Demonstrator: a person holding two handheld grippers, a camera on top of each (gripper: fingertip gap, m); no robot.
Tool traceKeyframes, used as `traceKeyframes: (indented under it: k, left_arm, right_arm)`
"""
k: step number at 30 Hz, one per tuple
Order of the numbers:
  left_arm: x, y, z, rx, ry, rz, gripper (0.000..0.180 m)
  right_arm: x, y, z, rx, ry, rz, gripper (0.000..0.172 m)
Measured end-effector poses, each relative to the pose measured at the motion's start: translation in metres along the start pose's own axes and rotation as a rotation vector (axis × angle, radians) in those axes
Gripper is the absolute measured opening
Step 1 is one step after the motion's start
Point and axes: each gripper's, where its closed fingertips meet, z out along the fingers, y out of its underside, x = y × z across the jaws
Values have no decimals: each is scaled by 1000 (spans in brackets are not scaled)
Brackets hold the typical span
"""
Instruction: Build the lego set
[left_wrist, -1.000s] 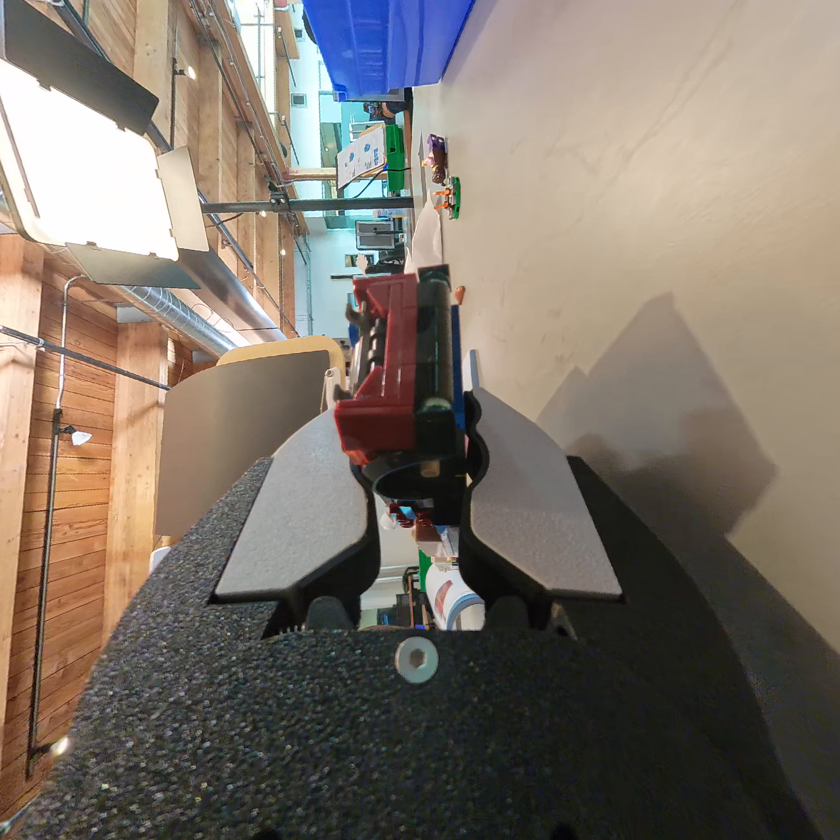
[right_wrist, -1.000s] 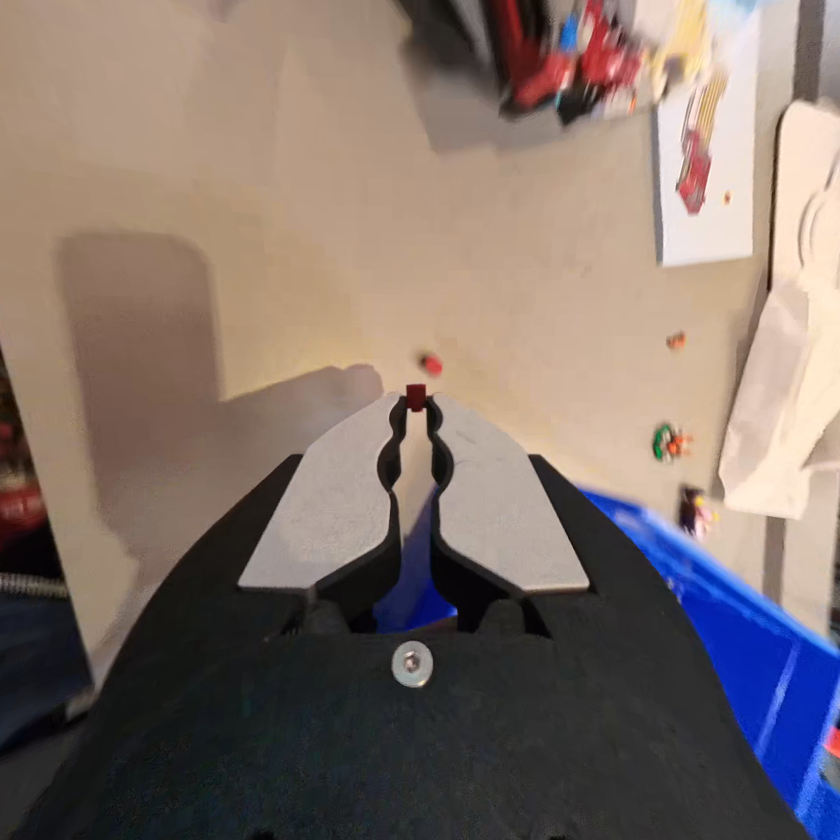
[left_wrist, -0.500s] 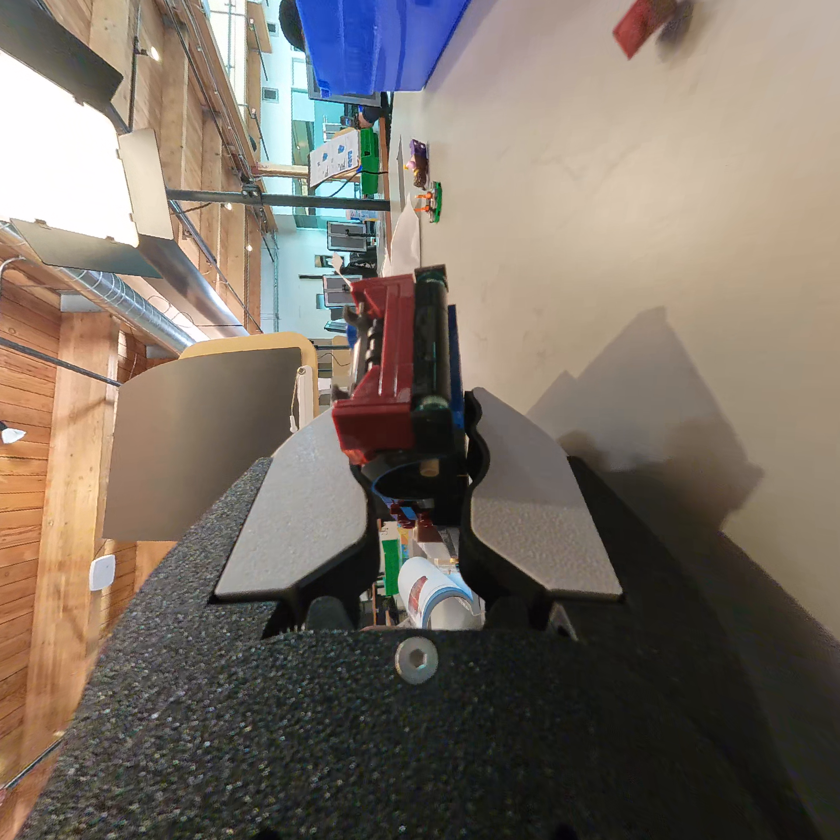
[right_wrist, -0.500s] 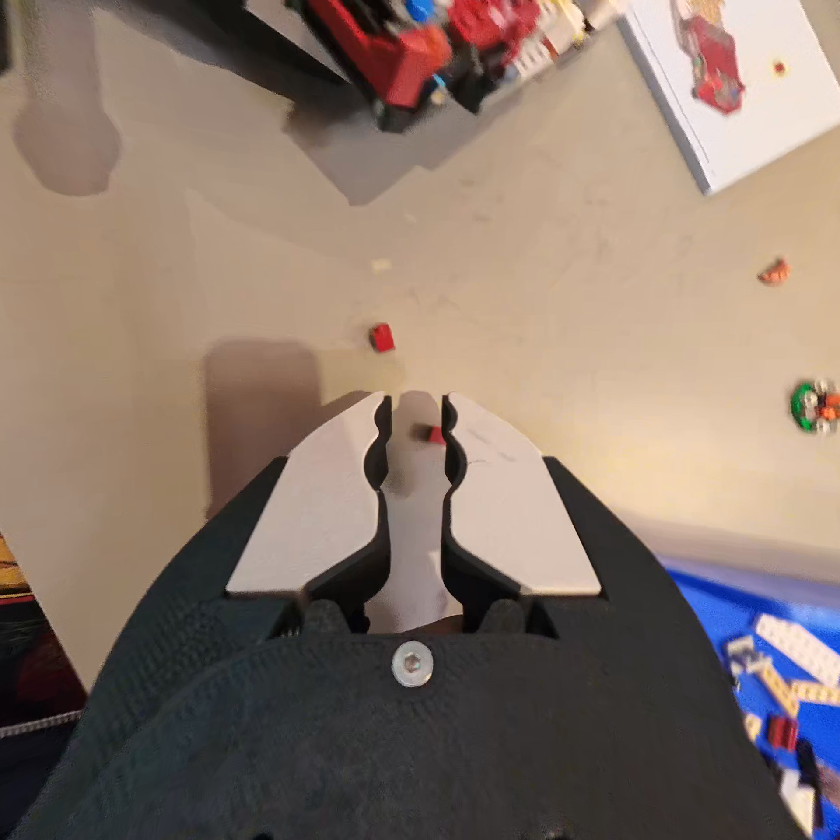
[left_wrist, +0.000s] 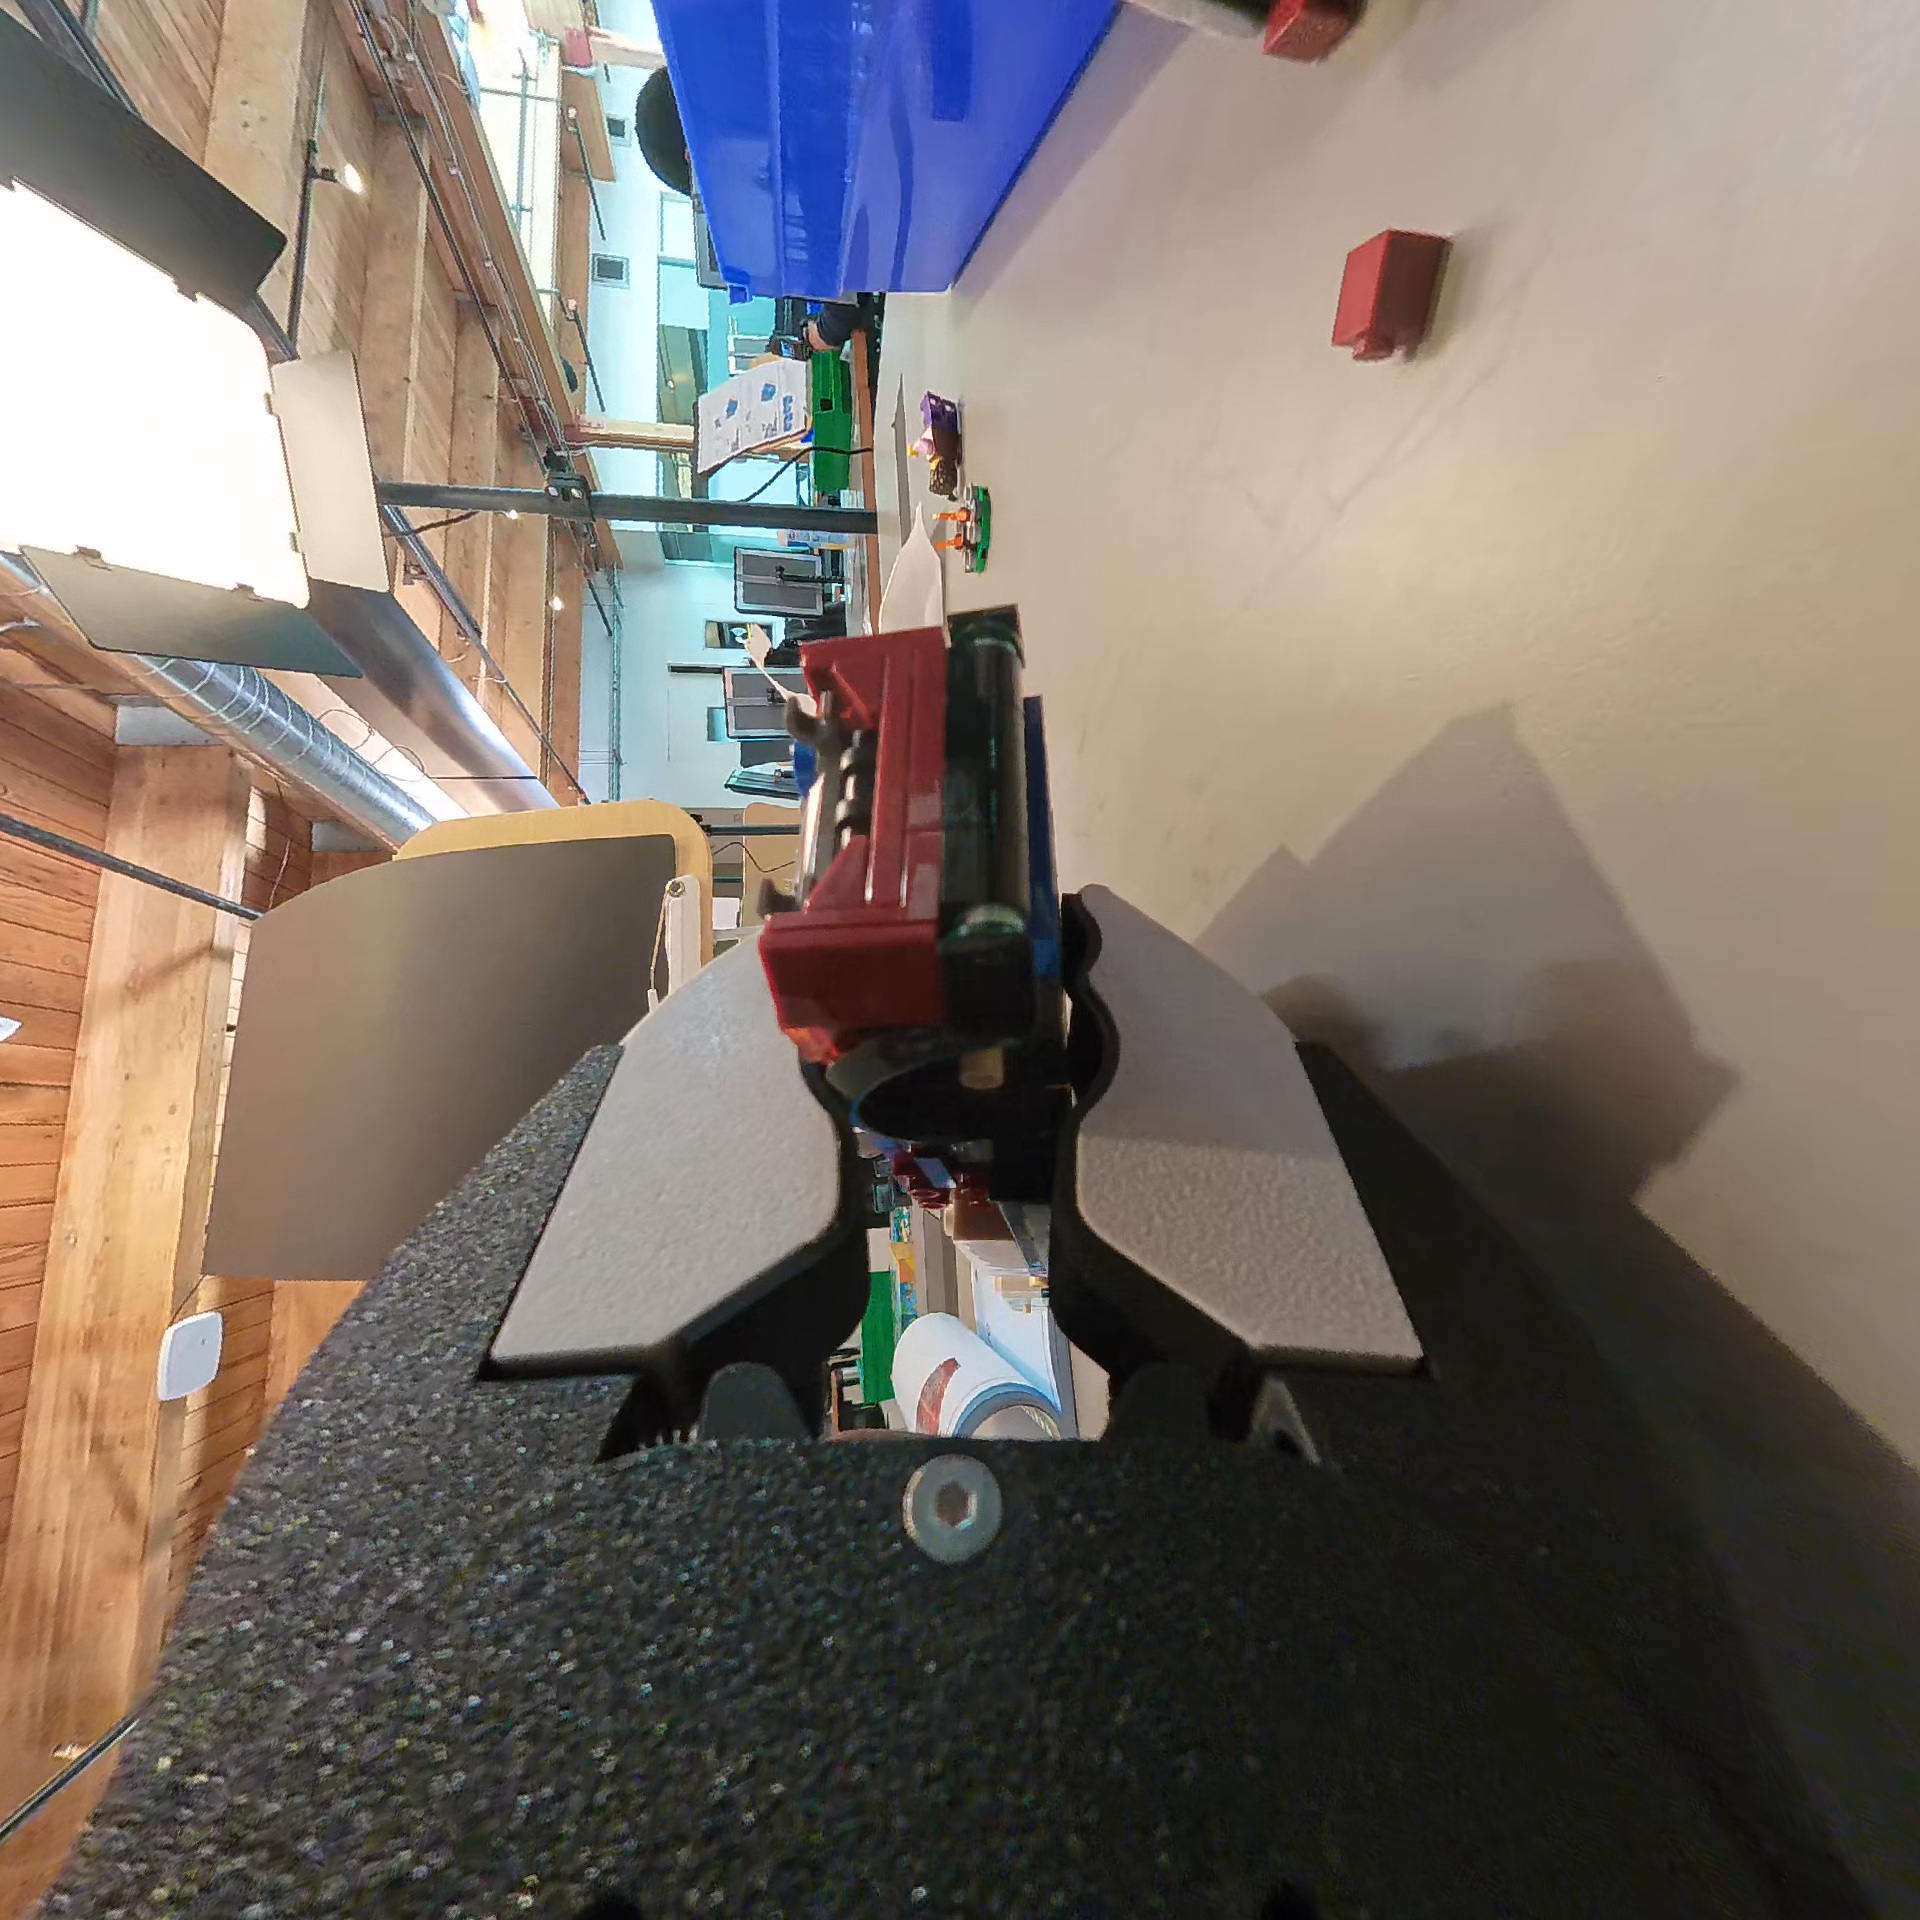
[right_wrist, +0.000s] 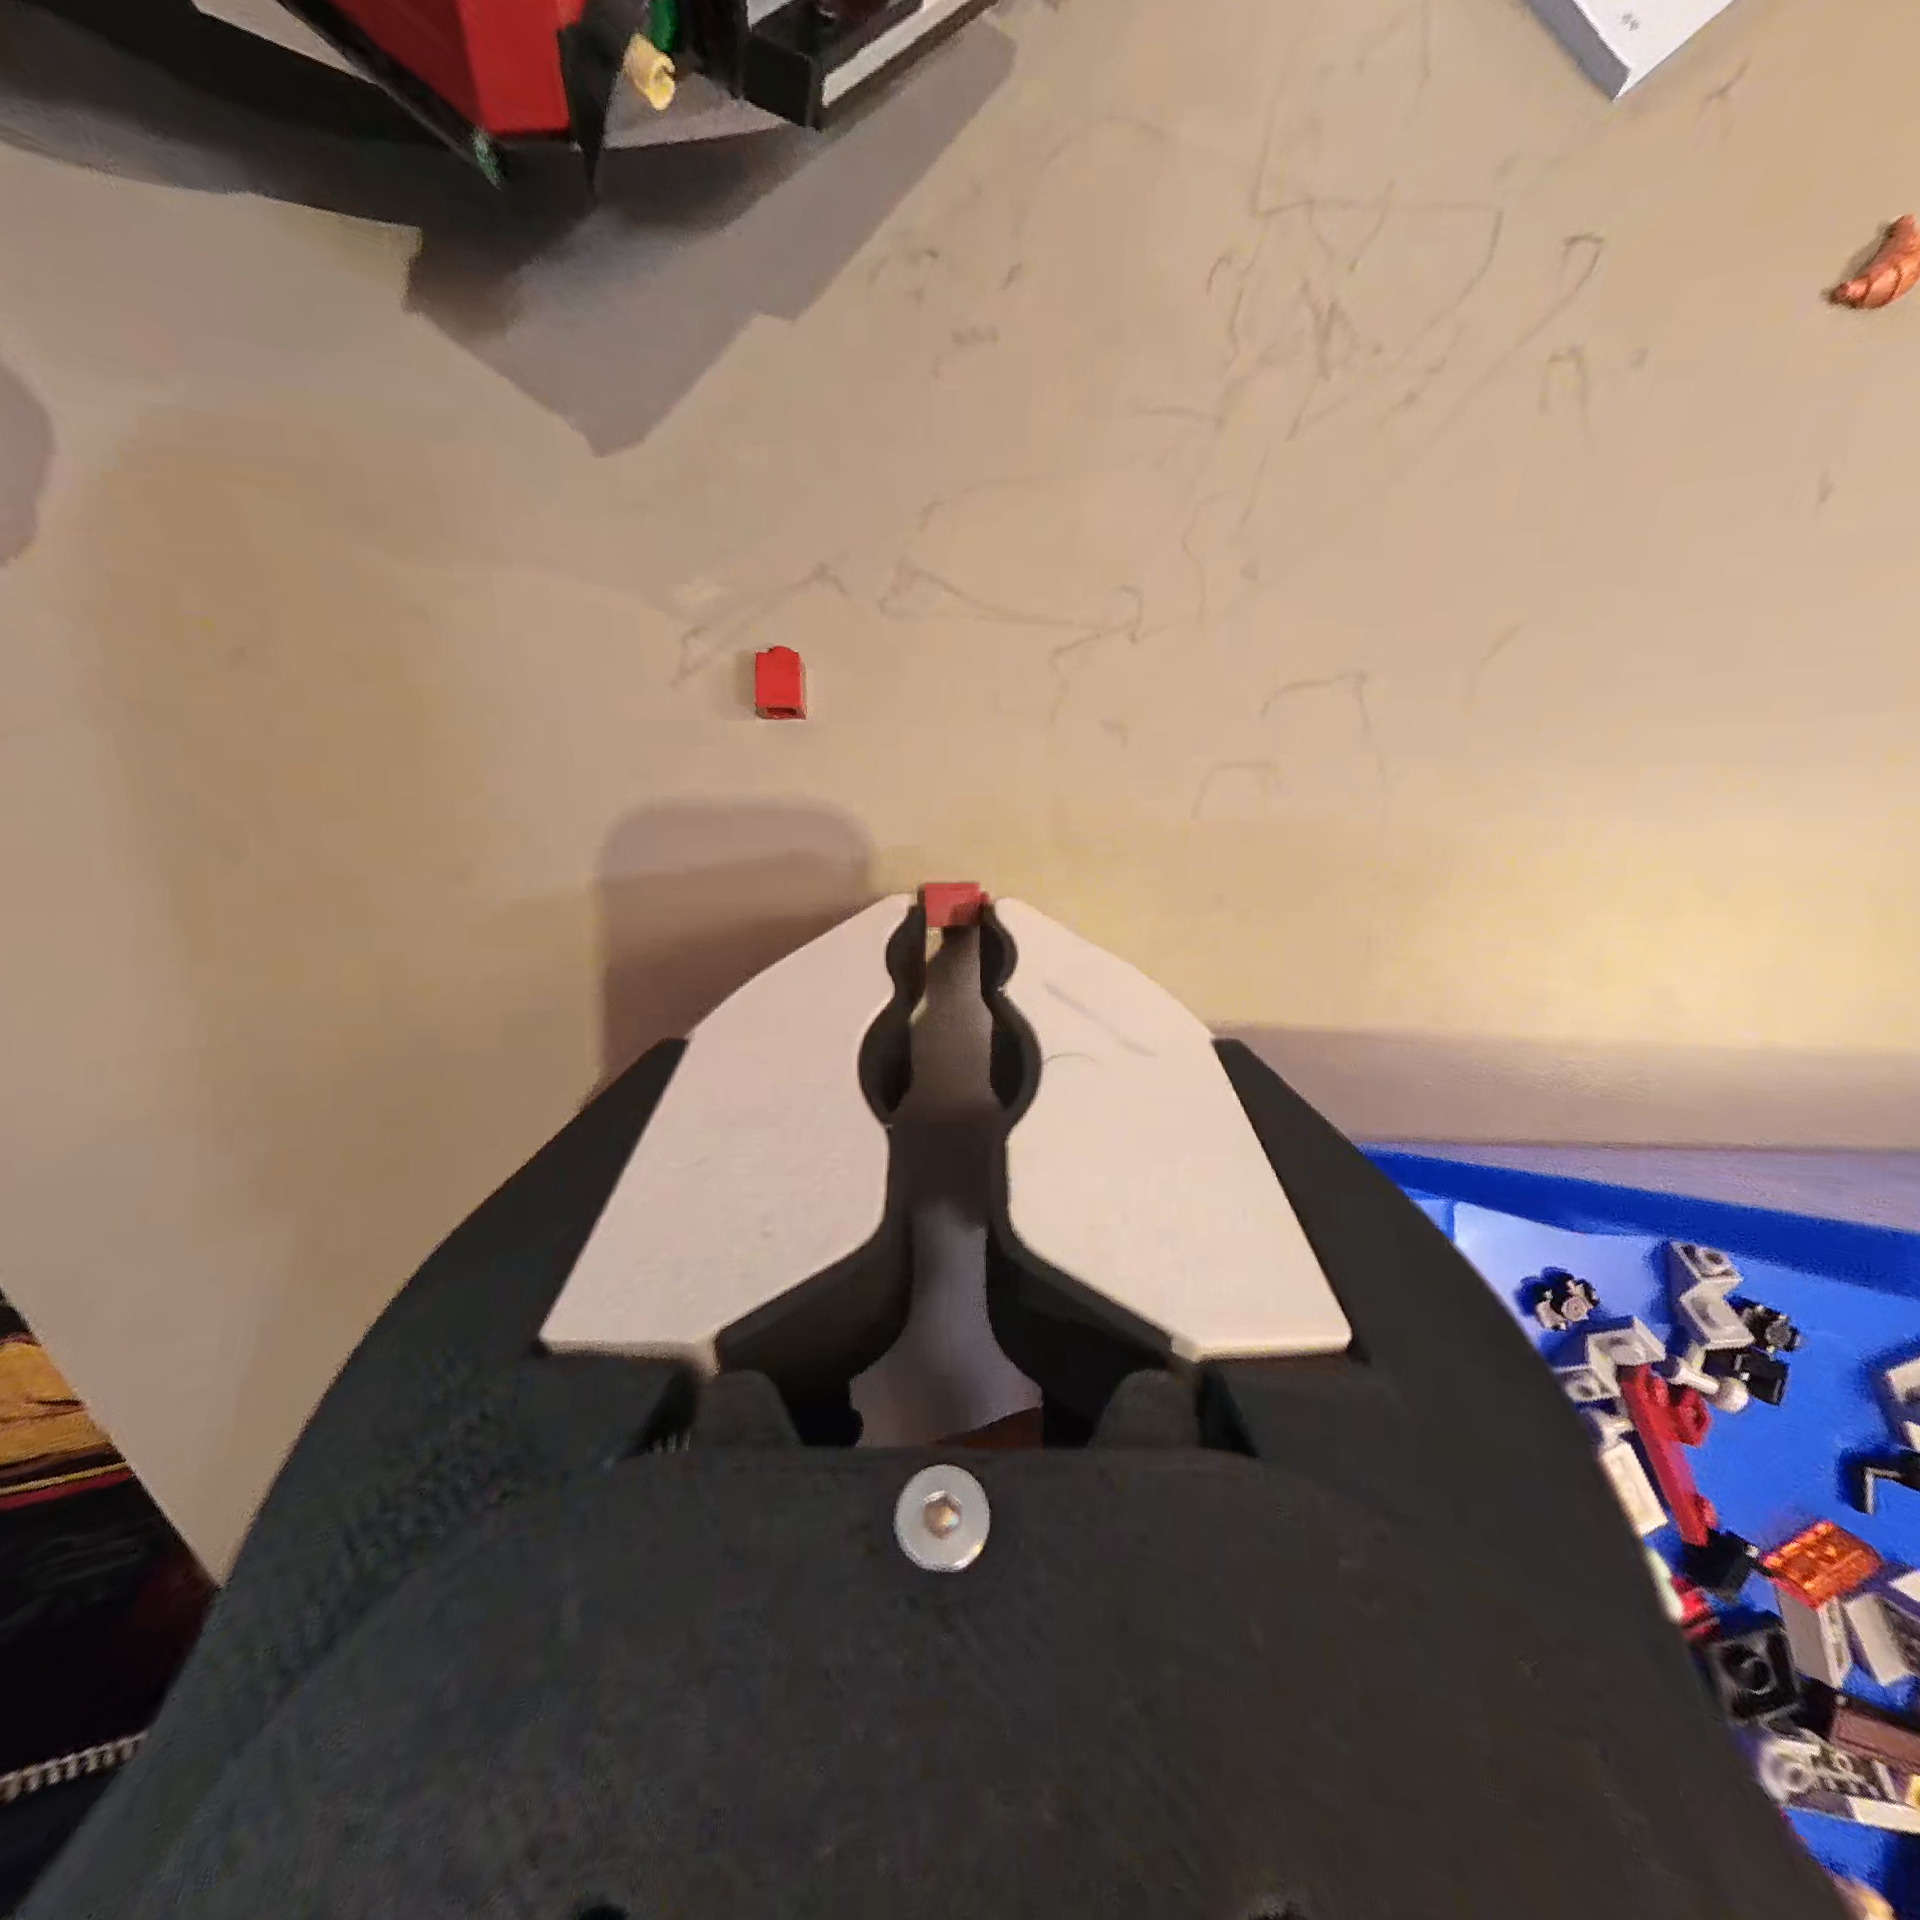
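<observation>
Two grippers are each closed on a toy-brick item. The left gripper (left_wrist: 951, 997) has its fingers (left_wrist: 1174, 1049) clamped on a brick-built model (left_wrist: 914, 831) of dark red and black with a blue strip, which juts forward toward 12 o'clock from the tips; its black wheel sits between the pads. That view is rolled on its side, so the beige surface (left_wrist: 1455, 727) fills the 3 o'clock half. A loose dark red brick (left_wrist: 1387, 294) lies on it at about 1 o'clock, and a blue bin (left_wrist: 883, 135) stands at 12 o'clock.

The right gripper (right_wrist: 953, 914) pinches a small red brick (right_wrist: 952, 902) at the very tips of its fingers (right_wrist: 1049, 956), both pads pressing its sides, above the surface (right_wrist: 1351, 623). A second red brick (right_wrist: 779, 682) lies on the surface at 11 o'clock from the tips, near but apart. The model held by the other gripper (right_wrist: 520, 62) shows at the top edge, around 11 o'clock. The blue bin (right_wrist: 1507, 1226) holding mixed loose bricks sits at 4 o'clock.
</observation>
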Motion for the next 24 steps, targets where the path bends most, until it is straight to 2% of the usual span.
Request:
traceKeyframes:
  k: [3, 7, 10, 24]
  left_arm:
    - [-2, 4, 3, -3, 1, 4, 38]
    - [-6, 6, 6, -6, 1, -3, 38]
    - [-5, 6, 6, -7, 3, -3, 38]
    - [-6, 6, 7, -13, 6, -18, 38]
  right_arm:
    - [-1, -12, -7, 53, 77, -122, 10]
    - [-7, -31, -21, 141, 238, -377, 10]
    - [-15, -24, -20, 104, 228, -438, 25]
    - [11, 9, -14, 3, 181, -114, 24]
